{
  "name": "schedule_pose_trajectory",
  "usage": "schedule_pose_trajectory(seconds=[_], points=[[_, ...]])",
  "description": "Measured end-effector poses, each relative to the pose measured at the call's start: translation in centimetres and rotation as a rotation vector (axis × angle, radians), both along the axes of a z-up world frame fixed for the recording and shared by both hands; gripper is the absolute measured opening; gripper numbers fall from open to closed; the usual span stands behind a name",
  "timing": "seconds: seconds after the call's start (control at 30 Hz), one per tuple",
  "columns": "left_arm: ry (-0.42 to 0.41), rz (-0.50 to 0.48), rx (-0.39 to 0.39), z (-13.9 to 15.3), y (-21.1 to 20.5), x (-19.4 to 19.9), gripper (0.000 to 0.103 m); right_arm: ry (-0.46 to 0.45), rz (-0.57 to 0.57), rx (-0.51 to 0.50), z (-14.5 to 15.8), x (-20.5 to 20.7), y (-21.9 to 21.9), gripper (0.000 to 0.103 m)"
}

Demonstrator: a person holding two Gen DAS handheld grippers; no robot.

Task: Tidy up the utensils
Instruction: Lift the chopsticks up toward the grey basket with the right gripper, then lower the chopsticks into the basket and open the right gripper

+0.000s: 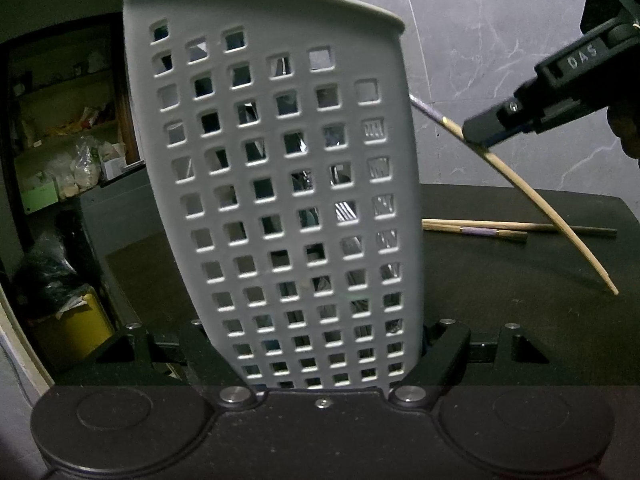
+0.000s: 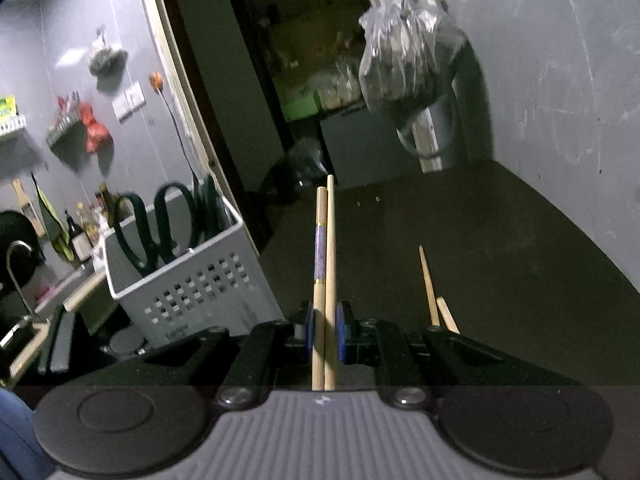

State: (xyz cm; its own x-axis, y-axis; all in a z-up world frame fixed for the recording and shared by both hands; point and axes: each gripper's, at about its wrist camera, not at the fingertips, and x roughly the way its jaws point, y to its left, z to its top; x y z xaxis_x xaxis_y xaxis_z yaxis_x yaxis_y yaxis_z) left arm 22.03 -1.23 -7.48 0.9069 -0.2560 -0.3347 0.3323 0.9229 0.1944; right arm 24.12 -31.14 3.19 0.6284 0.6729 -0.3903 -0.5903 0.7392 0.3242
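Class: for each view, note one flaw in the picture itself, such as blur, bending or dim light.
Left wrist view: the fisheye bows the holder and bends the straight chopstick into a curve; the shelves behind are dim. Right wrist view: the hanging bag and wall clutter smear with motion blur, while the gripped chopsticks stay sharp.

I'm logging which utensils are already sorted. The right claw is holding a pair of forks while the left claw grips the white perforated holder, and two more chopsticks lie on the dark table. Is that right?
Not quite: the right claw holds a pair of chopsticks, not forks, as the right wrist view shows. The rest stands: the left claw grips the white perforated holder, and two chopsticks lie on the dark table.
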Motion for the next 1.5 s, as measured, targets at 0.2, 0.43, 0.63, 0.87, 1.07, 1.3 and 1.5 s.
schedule_pose_trajectory(seconds=[0.2,0.43,0.63,0.87,1.07,1.3,1.5], points=[[0.000,0.002,0.001,0.0,-0.1,0.0,0.079,-0.046,-0.002,0.061,0.5,-0.2,0.4,0.013],[-0.001,0.001,0.002,0.0,-0.1,-0.1,0.079,-0.112,0.010,0.097,1.9,-0.8,0.9,0.013],[0.000,0.001,0.002,0.0,0.0,0.0,0.079,-0.212,0.035,0.157,4.7,-1.1,1.6,0.013],[0.000,0.001,0.002,0.0,0.0,0.0,0.079,-0.331,0.072,0.219,8.8,-0.9,2.9,0.013],[0.000,0.001,0.001,0.0,-0.1,0.0,0.079,-0.421,0.136,0.273,12.3,-0.2,5.2,0.013],[0.000,-0.001,0.000,0.1,0.0,0.0,0.079,-0.430,0.214,0.339,13.0,1.3,9.1,0.013],[0.001,-0.002,-0.005,0.1,0.1,-0.1,0.079,-0.447,0.204,0.323,10.7,1.5,11.2,0.013]])
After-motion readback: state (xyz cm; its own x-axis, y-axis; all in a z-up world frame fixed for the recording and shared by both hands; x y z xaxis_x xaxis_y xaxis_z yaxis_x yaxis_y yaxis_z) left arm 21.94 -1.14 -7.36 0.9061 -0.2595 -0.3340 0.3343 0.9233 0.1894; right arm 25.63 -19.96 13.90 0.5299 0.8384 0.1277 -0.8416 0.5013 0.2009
